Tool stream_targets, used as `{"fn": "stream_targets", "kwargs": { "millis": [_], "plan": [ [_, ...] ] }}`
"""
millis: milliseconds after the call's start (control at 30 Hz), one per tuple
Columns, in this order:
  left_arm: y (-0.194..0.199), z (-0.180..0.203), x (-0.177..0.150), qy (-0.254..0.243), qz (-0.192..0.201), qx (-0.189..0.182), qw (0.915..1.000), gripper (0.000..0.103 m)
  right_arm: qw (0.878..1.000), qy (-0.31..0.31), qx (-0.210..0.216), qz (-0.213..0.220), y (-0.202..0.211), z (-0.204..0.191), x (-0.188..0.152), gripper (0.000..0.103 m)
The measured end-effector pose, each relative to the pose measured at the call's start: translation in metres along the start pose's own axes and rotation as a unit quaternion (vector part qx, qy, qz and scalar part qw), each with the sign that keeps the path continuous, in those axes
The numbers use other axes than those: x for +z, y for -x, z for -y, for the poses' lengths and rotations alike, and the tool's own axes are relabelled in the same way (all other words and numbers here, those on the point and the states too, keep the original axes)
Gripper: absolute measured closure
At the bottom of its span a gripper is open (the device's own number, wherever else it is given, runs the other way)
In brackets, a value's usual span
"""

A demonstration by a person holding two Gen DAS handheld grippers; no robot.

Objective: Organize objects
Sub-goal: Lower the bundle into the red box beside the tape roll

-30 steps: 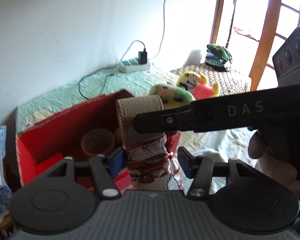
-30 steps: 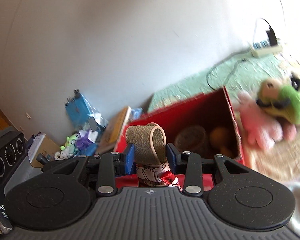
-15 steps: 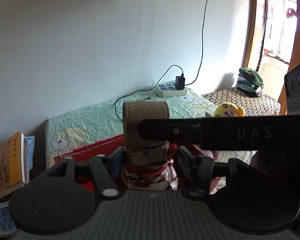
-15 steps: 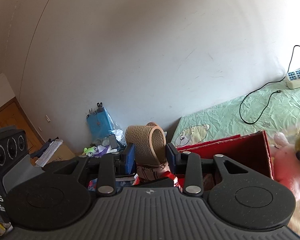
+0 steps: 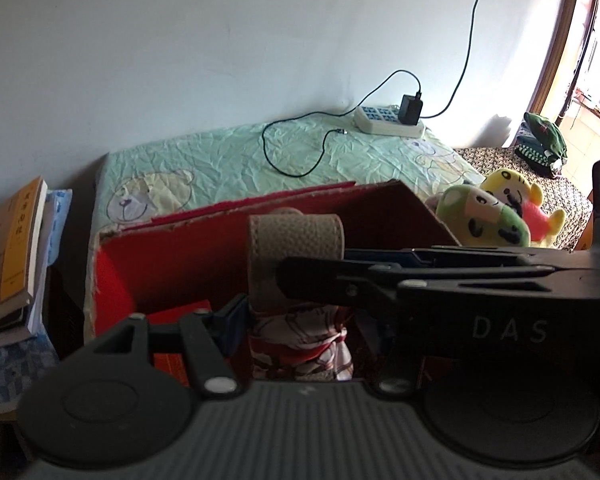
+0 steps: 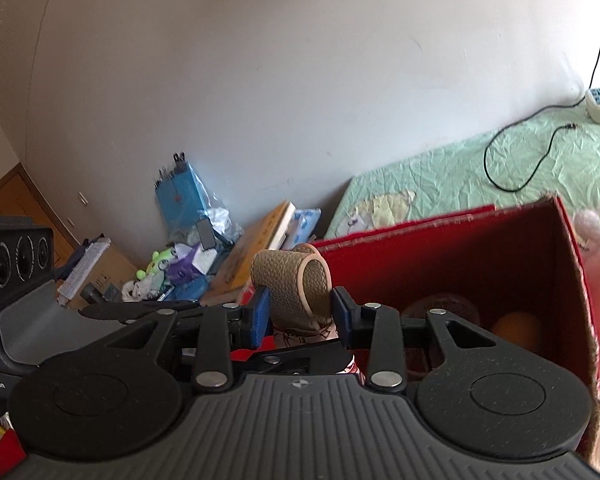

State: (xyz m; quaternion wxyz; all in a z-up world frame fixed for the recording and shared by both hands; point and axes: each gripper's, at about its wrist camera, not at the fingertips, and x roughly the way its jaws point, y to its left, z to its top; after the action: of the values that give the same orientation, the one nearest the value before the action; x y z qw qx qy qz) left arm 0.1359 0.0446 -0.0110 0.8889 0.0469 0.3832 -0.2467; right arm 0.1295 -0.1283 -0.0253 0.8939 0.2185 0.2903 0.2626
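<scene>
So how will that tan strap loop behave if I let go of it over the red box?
The strap loop looks like soft, pebbled leather curled on itself, so probably flexible yet springy enough to keep its curl. The right gripper pinches it, the left gripper flanks the patterned cloth below; that cloth will likely flop. It seems light, so should drop gently into the red box.

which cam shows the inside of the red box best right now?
Right wrist. It looks down into the red box and shows a round tub and an orange ball on the bottom. The left wrist view shows only the box's inner walls; the right claw blocks its floor.
</scene>
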Motion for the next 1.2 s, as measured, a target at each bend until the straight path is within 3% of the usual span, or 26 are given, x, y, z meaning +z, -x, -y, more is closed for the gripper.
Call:
{"fn": "stream_targets", "kwargs": {
  "millis": [500, 867, 1000, 1200],
  "plan": [
    [-0.051, -0.014, -0.014, 0.020, -0.093, 0.006, 0.9954, 0.046, 0.992, -0.038, -0.043, -0.113, -0.046, 0.020, -0.009, 0.066],
    [-0.054, -0.017, -0.011, 0.009, -0.096, 0.015, 0.9952, 0.042, 0.983, -0.066, -0.066, -0.156, -0.060, 0.024, 0.000, 0.068],
    [-0.052, -0.020, -0.010, 0.004, -0.088, 0.023, 0.9958, 0.037, 0.977, -0.067, -0.088, -0.181, -0.073, 0.030, 0.005, 0.076],
    [-0.056, -0.026, -0.011, 0.008, -0.091, 0.022, 0.9956, 0.034, 0.970, -0.082, -0.083, -0.212, -0.085, 0.035, 0.003, 0.077]
  ]
}}
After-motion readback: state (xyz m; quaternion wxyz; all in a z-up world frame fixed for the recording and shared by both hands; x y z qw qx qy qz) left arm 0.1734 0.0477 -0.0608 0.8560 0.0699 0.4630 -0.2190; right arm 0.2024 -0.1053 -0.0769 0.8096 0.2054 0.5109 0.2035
